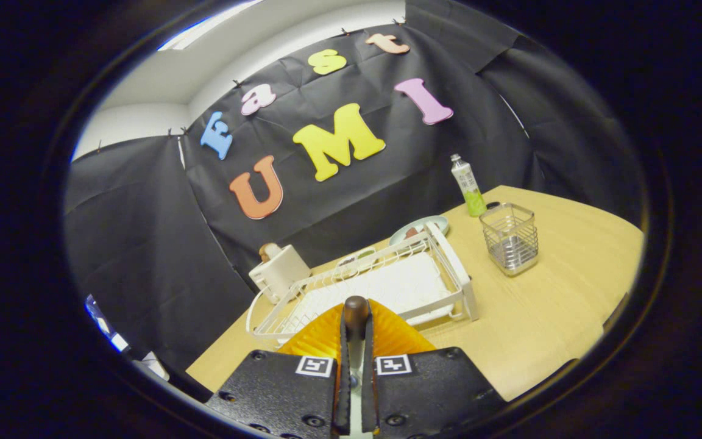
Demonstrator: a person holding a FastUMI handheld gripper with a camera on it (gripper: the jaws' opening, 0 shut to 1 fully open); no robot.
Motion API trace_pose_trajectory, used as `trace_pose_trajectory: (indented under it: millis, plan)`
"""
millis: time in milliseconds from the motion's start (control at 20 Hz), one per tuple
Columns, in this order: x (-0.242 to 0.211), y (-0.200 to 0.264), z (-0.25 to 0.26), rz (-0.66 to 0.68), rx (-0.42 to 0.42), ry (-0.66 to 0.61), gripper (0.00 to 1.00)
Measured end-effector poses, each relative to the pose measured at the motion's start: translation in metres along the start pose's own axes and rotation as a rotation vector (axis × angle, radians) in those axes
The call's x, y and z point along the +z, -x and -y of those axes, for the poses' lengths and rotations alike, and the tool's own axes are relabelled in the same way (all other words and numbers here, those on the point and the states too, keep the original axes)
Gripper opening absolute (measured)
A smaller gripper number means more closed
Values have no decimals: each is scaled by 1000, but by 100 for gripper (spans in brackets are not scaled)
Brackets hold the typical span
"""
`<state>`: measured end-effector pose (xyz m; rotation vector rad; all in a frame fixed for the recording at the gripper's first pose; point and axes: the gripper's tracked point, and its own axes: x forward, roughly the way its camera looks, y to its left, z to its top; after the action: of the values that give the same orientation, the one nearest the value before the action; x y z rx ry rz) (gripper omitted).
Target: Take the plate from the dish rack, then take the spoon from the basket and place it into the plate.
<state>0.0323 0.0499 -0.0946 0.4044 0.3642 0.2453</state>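
My gripper (356, 326) is shut on the spoon (356, 308), whose brown rounded end sticks up between the fingertips; the rest of it is hidden by the fingers. Right under and just ahead of the fingers lies an orange ribbed plate (395, 336) on the wooden table, in front of the white dish rack (381, 286). The rack holds no plate that I can see. Beyond the rack to the right stands the wire basket (509, 238), which looks empty.
A green and white bottle (468, 186) stands behind the basket. A pale plate (419, 228) with something on it lies behind the rack. A white appliance (279, 269) sits at the rack's far left corner. The table's edge (570, 366) runs close on the right.
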Motion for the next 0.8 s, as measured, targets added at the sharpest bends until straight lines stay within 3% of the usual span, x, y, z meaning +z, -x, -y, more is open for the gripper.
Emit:
trace_pose_trajectory:
  millis: [250,400,450,650,700,800]
  plan:
    - [-27,2,-17,-52,38,-34,16]
    - [-27,5,-22,-47,54,-14,23]
    - [-24,6,-21,-35,49,14,30]
    - [6,18,-17,101,-9,180,92]
    - [12,22,-15,129,-23,218,99]
    - [24,27,-16,173,-45,281,100]
